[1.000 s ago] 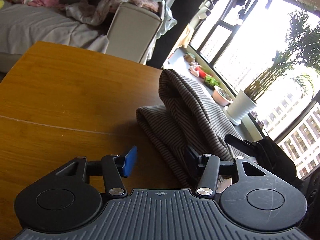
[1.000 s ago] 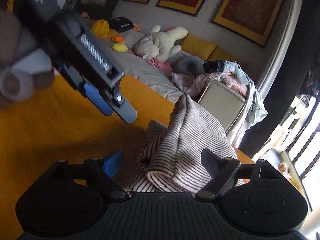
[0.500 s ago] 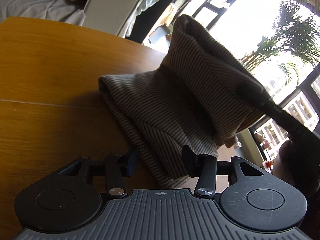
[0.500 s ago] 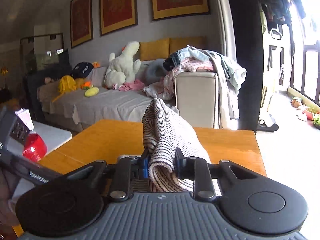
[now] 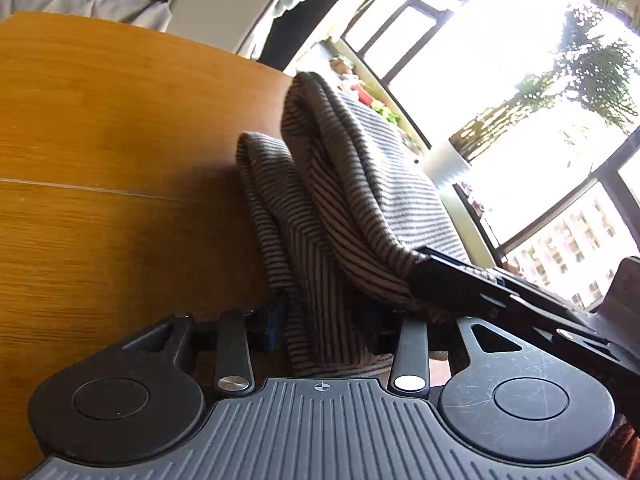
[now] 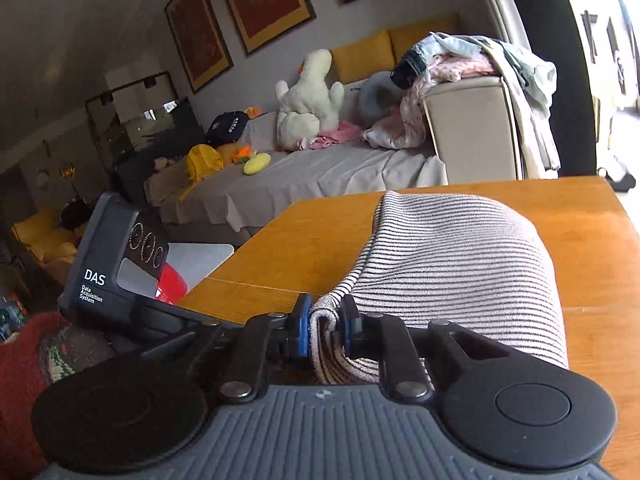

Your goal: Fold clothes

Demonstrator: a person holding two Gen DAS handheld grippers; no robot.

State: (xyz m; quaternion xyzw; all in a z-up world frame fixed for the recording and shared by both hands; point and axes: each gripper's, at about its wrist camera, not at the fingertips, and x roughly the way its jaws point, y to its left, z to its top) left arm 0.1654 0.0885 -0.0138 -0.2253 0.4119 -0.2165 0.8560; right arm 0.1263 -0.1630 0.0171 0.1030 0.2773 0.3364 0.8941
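A warm orange-brown wooden table (image 5: 120, 128) with a thin seam line running across its top carries the work; in the right wrist view it (image 6: 328, 248) fills the middle ground. Beyond its far edge, toward twelve o'clock in that view, a long sofa draped in a grey sheet (image 6: 320, 168) holds a cream plush duck (image 6: 308, 100), mustard-yellow cushions (image 6: 364, 58) and a loose heap of pale clothes (image 6: 480, 64) on its beige armrest, while three red pictures in gold frames (image 6: 264, 0) hang on the grey wall above. In the left wrist view, at two o'clock, tall dark-framed windows (image 5: 500, 80) glare white, with a potted palm in a white pot (image 5: 448, 160) on the sill. The striped knit garment, beige with thin dark lines (image 5: 348, 200), lies bunched on the table near its right edge, one fold raised into a hump above a lower rolled layer; from the other side it (image 6: 460, 264) looks pale and rounded, draped over in a thick soft roll. The left tool (image 5: 324, 320) has its jaws closing, with a hanging edge of the garment between them; whether the pads press on it cannot be told. The right tool (image 6: 325, 326) is closing too, its blue-padded fingers (image 6: 303, 330) clamped on a thin folded edge of the cloth at six o'clock. A red knitted sleeve (image 6: 20, 360) shows at eight o'clock.
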